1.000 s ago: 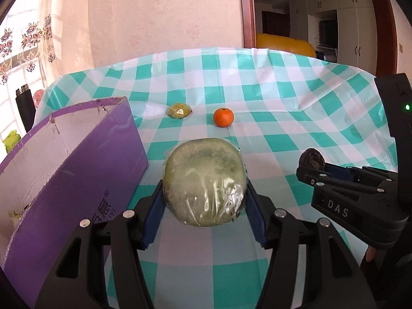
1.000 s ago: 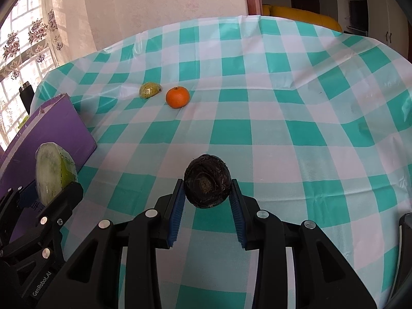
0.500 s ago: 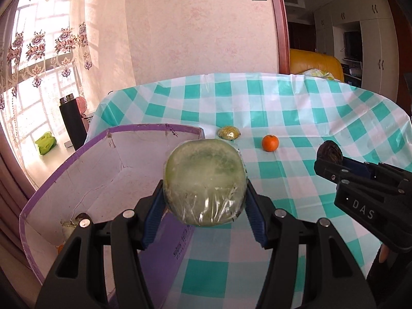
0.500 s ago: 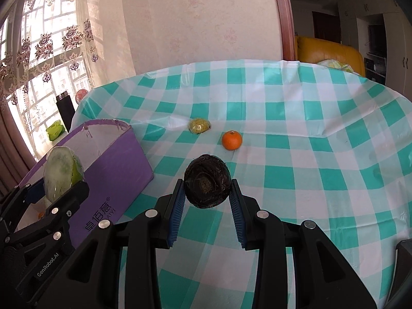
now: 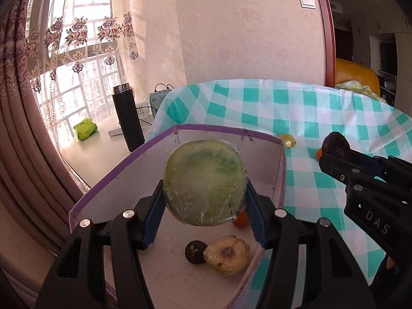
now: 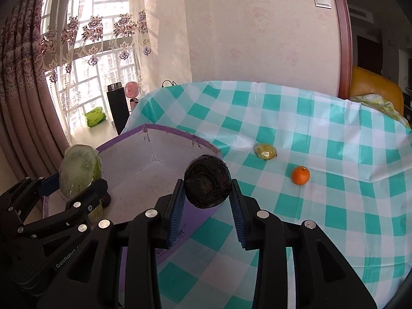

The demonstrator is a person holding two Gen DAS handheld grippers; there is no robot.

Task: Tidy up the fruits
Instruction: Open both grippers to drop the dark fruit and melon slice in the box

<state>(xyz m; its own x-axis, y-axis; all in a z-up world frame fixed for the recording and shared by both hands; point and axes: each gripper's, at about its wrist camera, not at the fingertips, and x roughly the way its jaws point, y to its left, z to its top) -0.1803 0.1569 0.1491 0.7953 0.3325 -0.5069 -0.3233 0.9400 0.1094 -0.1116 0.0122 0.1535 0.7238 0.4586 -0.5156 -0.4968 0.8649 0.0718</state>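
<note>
My left gripper (image 5: 203, 206) is shut on a plastic-wrapped green melon half (image 5: 204, 180) and holds it above the open purple box (image 5: 211, 128). Inside the box lie a wrapped yellow fruit (image 5: 228, 255), a small dark fruit (image 5: 195, 251) and an orange fruit (image 5: 240, 220), partly hidden. My right gripper (image 6: 207, 198) is shut on a dark round fruit (image 6: 207, 184), held over the box's near right edge (image 6: 180, 128). A wrapped yellow fruit (image 6: 265, 151) and an orange (image 6: 300, 175) lie on the checked tablecloth (image 6: 334, 154).
A black flask (image 5: 127, 117), a green packet (image 5: 85, 129) and small devices (image 5: 158, 100) stand on the sill left of the table. A yellow chair (image 6: 373, 87) is behind the table at the right. The wall is close behind.
Both grippers have risen and swung left with their fruits. The left gripper went from beside the box to above its inside; the right gripper came up to the box's edge.
</note>
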